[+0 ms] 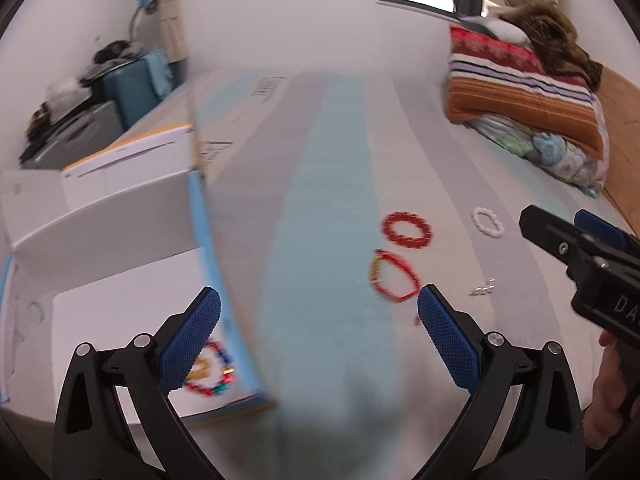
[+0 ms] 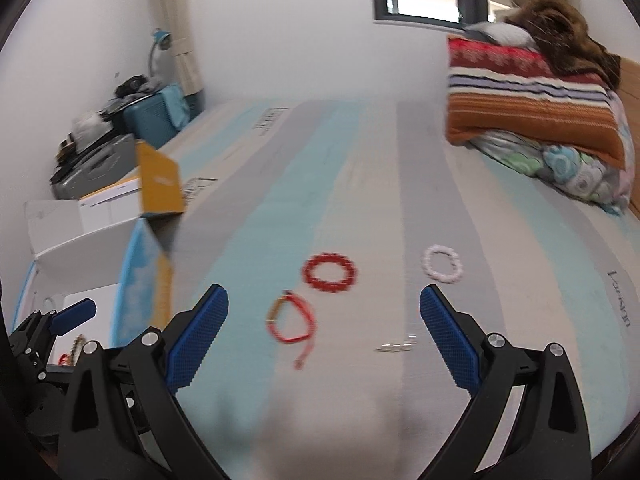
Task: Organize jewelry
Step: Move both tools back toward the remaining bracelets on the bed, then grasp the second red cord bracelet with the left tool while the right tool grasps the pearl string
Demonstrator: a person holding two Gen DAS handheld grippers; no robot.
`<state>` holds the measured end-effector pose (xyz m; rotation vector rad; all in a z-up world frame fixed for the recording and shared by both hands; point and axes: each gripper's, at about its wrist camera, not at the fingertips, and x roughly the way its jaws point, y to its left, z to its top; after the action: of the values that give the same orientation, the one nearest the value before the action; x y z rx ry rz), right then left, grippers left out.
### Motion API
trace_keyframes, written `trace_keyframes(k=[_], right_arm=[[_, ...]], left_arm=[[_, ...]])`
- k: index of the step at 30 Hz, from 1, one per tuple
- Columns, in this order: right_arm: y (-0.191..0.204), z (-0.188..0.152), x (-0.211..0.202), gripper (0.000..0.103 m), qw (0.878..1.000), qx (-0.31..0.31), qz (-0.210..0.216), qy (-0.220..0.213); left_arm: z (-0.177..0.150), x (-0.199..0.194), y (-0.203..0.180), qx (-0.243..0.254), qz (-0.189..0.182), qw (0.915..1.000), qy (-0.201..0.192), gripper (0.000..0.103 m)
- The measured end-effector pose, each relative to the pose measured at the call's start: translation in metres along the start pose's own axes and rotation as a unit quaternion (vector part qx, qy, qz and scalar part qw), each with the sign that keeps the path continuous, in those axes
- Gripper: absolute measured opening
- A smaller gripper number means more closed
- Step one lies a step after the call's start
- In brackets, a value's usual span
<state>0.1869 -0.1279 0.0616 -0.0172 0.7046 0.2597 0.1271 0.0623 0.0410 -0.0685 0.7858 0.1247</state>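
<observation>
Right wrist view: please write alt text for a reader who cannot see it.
The right gripper is open and empty above a striped mattress. Before it lie a red bead bracelet, a red cord bracelet, a white bead bracelet and small silver pieces. An open white box is at the left.

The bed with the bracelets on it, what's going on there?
A person is sorting jewelry on a striped bed, a two-finger gripper in each hand. Both the left gripper and the right gripper are open and hold nothing. A multicolored bracelet already lies in the white box at the left. Still out on the bed are a red beaded bracelet, a red cord bracelet, a white beaded bracelet and a small silver piece.
</observation>
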Motion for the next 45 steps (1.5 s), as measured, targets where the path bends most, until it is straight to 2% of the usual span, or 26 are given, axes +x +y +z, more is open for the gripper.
trace_keyframes(k=[5,12,17,23,26,28,30,32,34,35,36,38,42,44,45], right_arm=[[-0.037,-0.006,0.025,0.093,1.000,0.013,-0.020,0.015],[-0.077,-0.028,0.077,0.093,0.998,0.017,-0.041,0.053],[-0.089,-0.046,0.115,0.093,0.996,0.017,-0.034,0.082],[-0.084,-0.059,0.135,0.092,0.995,0.010,-0.029,0.100],[-0.076,-0.062,0.137,0.088,0.994,-0.004,-0.031,0.104],[-0.071,-0.065,0.141,0.080,0.993,-0.012,-0.030,0.114],[-0.067,-0.070,0.149,0.064,0.991,-0.020,-0.030,0.132],[-0.062,-0.074,0.155,0.055,0.989,-0.033,-0.032,0.141],[-0.057,-0.075,0.156,0.048,0.989,-0.045,-0.034,0.139],[-0.056,-0.074,0.156,0.040,0.989,-0.045,-0.031,0.140],[-0.054,-0.074,0.156,0.033,0.989,-0.046,-0.032,0.140],[-0.052,-0.074,0.155,0.026,0.988,-0.050,-0.037,0.139],[-0.050,-0.076,0.153,0.012,0.989,-0.047,-0.038,0.136],[-0.050,-0.076,0.152,0.012,0.989,-0.043,-0.037,0.136],[-0.051,-0.076,0.151,0.012,0.990,-0.037,-0.035,0.135]], left_arm=[[0.009,0.033,-0.037,0.023,-0.007,0.9996,0.013,0.097],[0.014,0.087,-0.065,0.041,-0.021,0.9984,0.033,0.097],[0.015,0.134,-0.074,0.050,-0.020,0.9973,0.050,0.097],[0.008,0.180,-0.065,0.031,-0.030,0.9955,0.084,0.097],[0.003,0.188,-0.063,0.035,-0.030,0.9949,0.090,0.097],[0.001,0.190,-0.062,0.038,-0.027,0.9949,0.089,0.097],[-0.002,0.189,-0.061,0.031,-0.028,0.9957,0.083,0.096],[-0.005,0.188,-0.063,0.032,-0.025,0.9959,0.081,0.091],[-0.006,0.187,-0.065,0.039,-0.027,0.9956,0.081,0.081],[-0.007,0.187,-0.066,0.042,-0.028,0.9954,0.082,0.078],[-0.006,0.186,-0.065,0.041,-0.031,0.9952,0.084,0.072],[-0.004,0.186,-0.063,0.037,-0.032,0.9951,0.086,0.062],[-0.002,0.185,-0.061,0.034,-0.034,0.9947,0.091,0.044],[-0.002,0.184,-0.059,0.032,-0.036,0.9946,0.092,0.034],[-0.002,0.183,-0.059,0.032,-0.035,0.9945,0.093,0.024]])
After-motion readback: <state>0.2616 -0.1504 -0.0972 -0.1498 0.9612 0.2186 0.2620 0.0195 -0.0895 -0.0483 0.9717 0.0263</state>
